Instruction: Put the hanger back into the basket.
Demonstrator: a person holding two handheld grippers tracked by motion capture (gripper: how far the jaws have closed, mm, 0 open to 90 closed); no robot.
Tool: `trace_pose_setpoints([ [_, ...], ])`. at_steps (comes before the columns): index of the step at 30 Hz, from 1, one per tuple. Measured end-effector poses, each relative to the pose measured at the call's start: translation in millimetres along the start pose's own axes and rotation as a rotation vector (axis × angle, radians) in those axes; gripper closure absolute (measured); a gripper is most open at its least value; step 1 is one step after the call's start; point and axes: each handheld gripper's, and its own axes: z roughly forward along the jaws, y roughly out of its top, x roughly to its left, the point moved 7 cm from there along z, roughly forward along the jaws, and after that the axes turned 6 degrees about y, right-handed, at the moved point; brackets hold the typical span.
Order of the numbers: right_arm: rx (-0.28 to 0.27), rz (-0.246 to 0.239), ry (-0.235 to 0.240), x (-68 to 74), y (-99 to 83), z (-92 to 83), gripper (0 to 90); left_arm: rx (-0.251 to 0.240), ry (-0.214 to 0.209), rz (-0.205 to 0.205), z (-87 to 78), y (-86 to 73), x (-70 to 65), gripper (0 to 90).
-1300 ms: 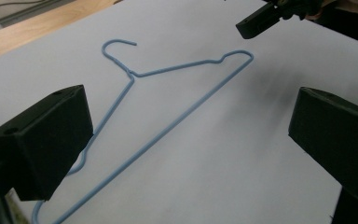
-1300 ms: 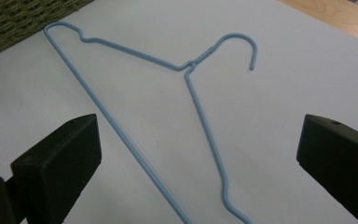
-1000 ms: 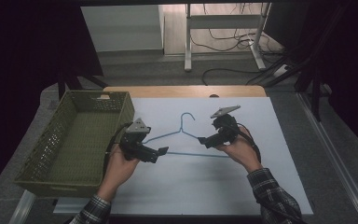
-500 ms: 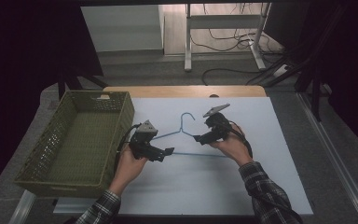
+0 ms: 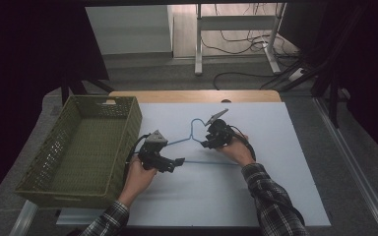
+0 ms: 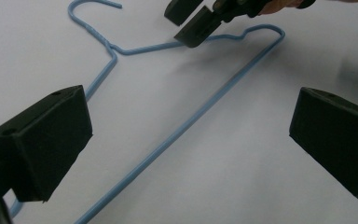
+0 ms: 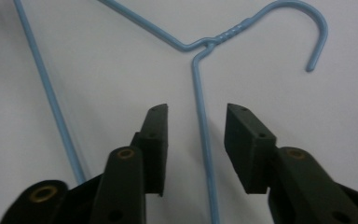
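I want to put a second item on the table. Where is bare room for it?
The white sheet is bare right of the right claw to its right edge, and along the near edge below the blue hanger. It is crowded around the hanger, between both claws; the left claw works beside the green basket.

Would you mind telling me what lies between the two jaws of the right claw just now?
One sloping arm of the blue wire hanger runs up between them, apart from both pads, on bare white table; the right gripper view shows it.

Right gripper (image 7: 195,149) lowered onto blue hanger (image 7: 200,121); fingers just closing, wire between, untouched. Left gripper (image 5: 173,163) lowered.
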Motion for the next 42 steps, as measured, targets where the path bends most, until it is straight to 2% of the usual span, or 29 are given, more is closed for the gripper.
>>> trace_pose_setpoints([
  [3, 0.003, -0.008, 0.01, -4.2, 1.2, 5.6, 67.1, 0.0, -0.011, -0.019, -0.7, -1.7, 1.0, 0.0],
  [10, 0.023, -0.032, 0.025, -8.9, 4.0, 16.1, 75.5, 0.018, -0.011, -0.031, 0.6, -5.4, 2.7, 0.0],
  [14, 0.049, -0.064, 0.006, -9.5, 3.1, 20.5, 79.5, 0.025, -0.01, -0.049, 1.7, -7.0, 5.5, 0.0],
  [15, 0.046, -0.069, 0.015, -9.1, 3.6, 20.9, 84.4, 0.025, -0.005, -0.053, 2.1, -7.3, 6.9, 0.0],
  [21, 0.041, -0.061, 0.029, -9.4, 3.2, 20.9, 86.5, 0.032, 0.002, -0.07, 2.9, -6.5, 8.7, 0.3],
  [23, 0.043, -0.101, 0.017, -7.9, 3.2, 20.6, 86.7, 0.037, 0.009, -0.079, 3.4, -4.5, 9.0, 1.1],
  [28, 0.022, -0.115, 0.0, -5.8, 4.4, 16.2, 86.8, 0.051, 0.047, -0.093, 7.2, 6.4, 12.4, 1.7],
  [29, 0.007, -0.118, -0.003, -4.5, 5.6, 12.8, 86.8, 0.053, 0.066, -0.088, 10.2, 13.1, 15.0, 1.3],
  [31, 0.003, -0.119, -0.003, -3.8, 6.1, 11.2, 86.8, 0.056, 0.071, -0.091, 11.8, 16.4, 16.4, 1.3],
  [33, -0.007, -0.13, -0.006, -2.6, 7.4, 7.9, 86.8, 0.039, 0.059, -0.111, 15.6, 24.9, 19.6, 1.2],
  [34, -0.019, -0.126, -0.009, -0.7, 8.4, 4.3, 86.8, 0.036, 0.066, -0.123, 20.0, 30.6, 23.2, 2.4],
  [36, -0.022, -0.127, -0.01, -0.2, 8.7, 3.3, 86.8, 0.041, 0.076, -0.122, 22.6, 33.2, 25.2, 2.8],
  [38, -0.029, -0.132, -0.013, 1.7, 9.7, 0.3, 86.8, 0.047, 0.108, -0.12, 31.7, 40.8, 31.9, 6.2],
  [40, -0.031, -0.135, -0.014, 2.2, 10.1, -0.6, 86.8, 0.047, 0.11, -0.125, 35.1, 43.4, 34.4, 7.9],
  [41, -0.037, -0.14, -0.017, 2.8, 10.9, -2.5, 86.8, 0.043, 0.108, -0.142, 42.6, 49.2, 40.0, 14.6],
  [42, -0.037, -0.14, -0.017, 2.8, 10.9, -2.5, 86.8, 0.043, 0.108, -0.142, 42.6, 49.2, 40.0, 16.6],
])
